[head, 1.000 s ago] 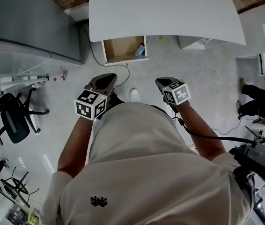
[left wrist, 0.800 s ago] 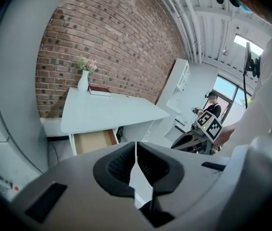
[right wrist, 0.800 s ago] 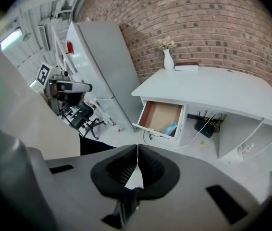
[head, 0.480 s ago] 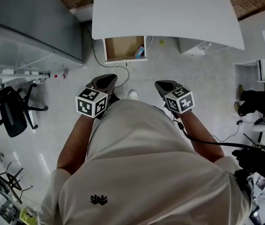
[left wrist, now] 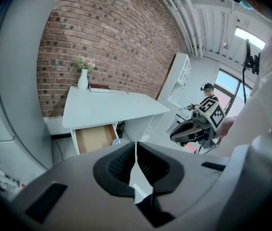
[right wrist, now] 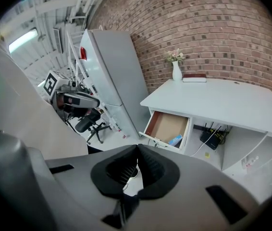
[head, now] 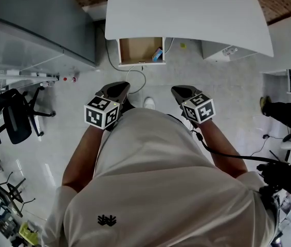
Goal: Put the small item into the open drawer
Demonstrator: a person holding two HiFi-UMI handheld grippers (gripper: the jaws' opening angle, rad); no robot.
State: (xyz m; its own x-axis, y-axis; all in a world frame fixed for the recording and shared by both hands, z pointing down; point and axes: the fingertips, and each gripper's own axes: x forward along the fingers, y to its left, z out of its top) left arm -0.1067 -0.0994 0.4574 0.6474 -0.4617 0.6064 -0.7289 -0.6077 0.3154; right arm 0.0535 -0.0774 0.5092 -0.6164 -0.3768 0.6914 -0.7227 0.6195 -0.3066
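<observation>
Black fingers (left wrist: 115, 167) of the left gripper (left wrist: 136, 147) and right gripper (right wrist: 137, 152) are pressed together on nothing, both held out in front of the person (head: 150, 179), well apart from the white desk (head: 186, 9), whose open drawer (head: 135, 49) holds the blue item (head: 157, 54) at its right side.

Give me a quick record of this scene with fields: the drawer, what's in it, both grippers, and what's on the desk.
drawer: open, pulled out from under the white desk
drawer contents: small blue item, by the right wall in the head view
left gripper: jaws together, nothing held, well short of the desk
right gripper: jaws together, nothing held
desk top: white vase with flowers, book beside it
</observation>
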